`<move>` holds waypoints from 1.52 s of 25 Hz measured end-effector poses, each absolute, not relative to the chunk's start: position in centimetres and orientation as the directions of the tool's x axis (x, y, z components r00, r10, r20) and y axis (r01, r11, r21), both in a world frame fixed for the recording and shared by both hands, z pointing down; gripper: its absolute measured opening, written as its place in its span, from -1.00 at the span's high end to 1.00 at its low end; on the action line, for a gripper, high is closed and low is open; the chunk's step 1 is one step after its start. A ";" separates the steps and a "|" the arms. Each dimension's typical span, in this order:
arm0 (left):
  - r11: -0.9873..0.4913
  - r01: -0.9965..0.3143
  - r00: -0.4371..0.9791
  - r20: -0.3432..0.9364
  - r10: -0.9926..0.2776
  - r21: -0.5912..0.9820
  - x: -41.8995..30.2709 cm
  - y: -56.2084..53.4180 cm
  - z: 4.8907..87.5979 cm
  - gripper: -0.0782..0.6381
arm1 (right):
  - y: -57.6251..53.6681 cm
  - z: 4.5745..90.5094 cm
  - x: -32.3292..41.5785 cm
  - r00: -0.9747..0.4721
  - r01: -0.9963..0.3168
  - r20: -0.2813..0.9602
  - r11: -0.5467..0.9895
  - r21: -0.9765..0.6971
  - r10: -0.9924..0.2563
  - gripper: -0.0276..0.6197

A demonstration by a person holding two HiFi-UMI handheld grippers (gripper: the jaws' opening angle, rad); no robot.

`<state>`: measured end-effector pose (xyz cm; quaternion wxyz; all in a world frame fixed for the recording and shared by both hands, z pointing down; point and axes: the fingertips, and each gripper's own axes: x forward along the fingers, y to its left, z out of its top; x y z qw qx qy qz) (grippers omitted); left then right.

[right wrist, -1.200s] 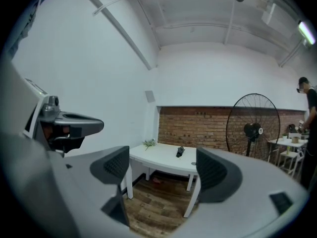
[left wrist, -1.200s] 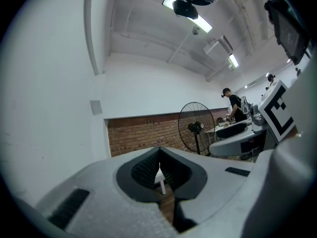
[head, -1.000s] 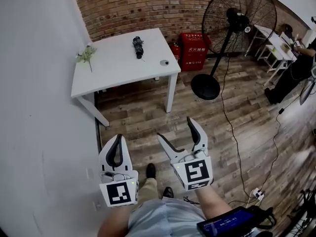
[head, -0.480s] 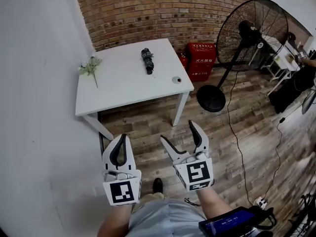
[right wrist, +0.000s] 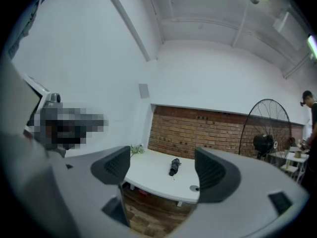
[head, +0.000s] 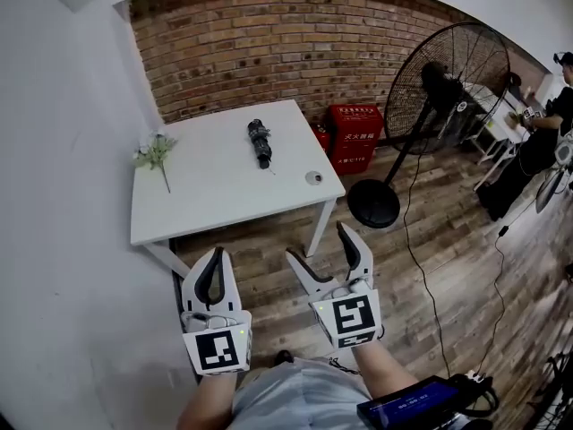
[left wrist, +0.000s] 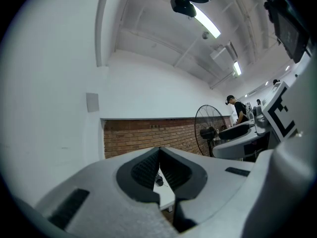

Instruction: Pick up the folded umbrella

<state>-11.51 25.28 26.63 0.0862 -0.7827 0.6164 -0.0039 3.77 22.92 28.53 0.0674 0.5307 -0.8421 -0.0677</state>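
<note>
head view: folded umbrella [head: 260,143] on table [head: 215,191]; left hand-held gripper [head: 215,253] clamped empty, right hand-held gripper [head: 317,242] gaping empty.

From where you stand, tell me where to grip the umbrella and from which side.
Probably mid-body, from above. The umbrella lies flat on the table, its length running roughly away from you, so jaws closing across its narrow width should fit. The right gripper is open.

White left tool [head: 215,254], right tool [head: 317,242]
</note>
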 end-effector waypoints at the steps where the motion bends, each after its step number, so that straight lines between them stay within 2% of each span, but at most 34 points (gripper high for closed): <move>1: -0.227 -0.964 0.242 -0.099 -0.965 -0.140 -11.5 24.9 26.7 0.76 | 22.6 28.5 3.8 -0.425 -0.886 0.041 0.425 0.184 -0.904 -0.35; 13: -0.268 -0.946 0.275 -0.014 -0.961 -0.183 -9.0 20.0 29.5 0.76 | 17.9 30.3 5.6 -0.393 -0.904 0.067 0.398 0.157 -0.917 -0.34; 19: -0.262 -0.936 0.271 -0.009 -0.962 -0.237 -8.3 14.8 30.2 0.76 | 12.7 31.2 7.1 -0.384 -0.909 0.085 0.392 0.139 -0.920 -0.34; 26: -0.266 -0.936 0.265 0.035 -0.963 -0.229 -7.2 8.3 31.7 0.76 | 5.5 33.5 8.6 -0.380 -0.912 0.131 0.394 0.112 -0.916 -0.34; 38: -0.209 -0.954 0.194 0.090 -0.977 -0.213 -7.1 -1.7 32.8 0.76 | -5.5 35.7 7.9 -0.447 -0.878 0.188 0.469 0.098 -0.875 -0.33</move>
